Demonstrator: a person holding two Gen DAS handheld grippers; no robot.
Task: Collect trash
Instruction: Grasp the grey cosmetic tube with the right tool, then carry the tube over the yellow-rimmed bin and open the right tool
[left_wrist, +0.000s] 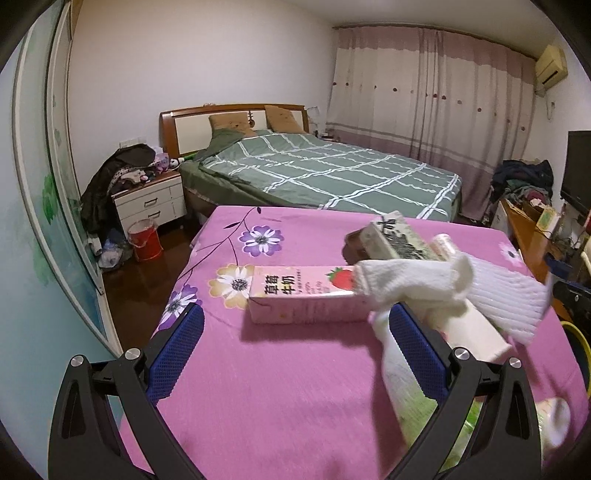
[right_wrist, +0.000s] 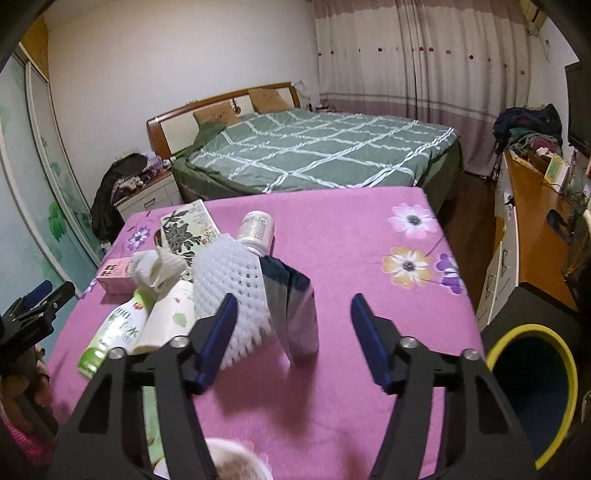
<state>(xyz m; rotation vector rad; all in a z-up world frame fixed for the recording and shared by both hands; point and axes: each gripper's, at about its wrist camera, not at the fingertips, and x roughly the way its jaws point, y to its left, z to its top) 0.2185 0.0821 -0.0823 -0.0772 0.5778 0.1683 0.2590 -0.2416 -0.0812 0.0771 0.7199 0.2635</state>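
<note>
Trash lies in a heap on the pink flowered tablecloth (left_wrist: 280, 398). A pink strawberry milk carton (left_wrist: 303, 295) lies flat just ahead of my left gripper (left_wrist: 295, 326), which is open and holds nothing. Right of the carton are crumpled white tissue (left_wrist: 417, 284), a floral box (left_wrist: 399, 240), a cream carton (left_wrist: 476, 332) and a green-and-white bottle (left_wrist: 406, 384). My right gripper (right_wrist: 293, 310) is open. A dark blue and silver pouch (right_wrist: 295, 314) stands between its fingers without touching the pads, and white foam netting (right_wrist: 232, 291) lies against its left finger.
A dark bin with a yellow rim (right_wrist: 546, 343) stands by the table's right side. A pale cup (right_wrist: 236, 458) sits at the near edge. Beyond the table is a green bed (right_wrist: 317, 147). A wooden desk (right_wrist: 532, 236) runs along the right wall. A red bucket (left_wrist: 144, 239) stands on the floor.
</note>
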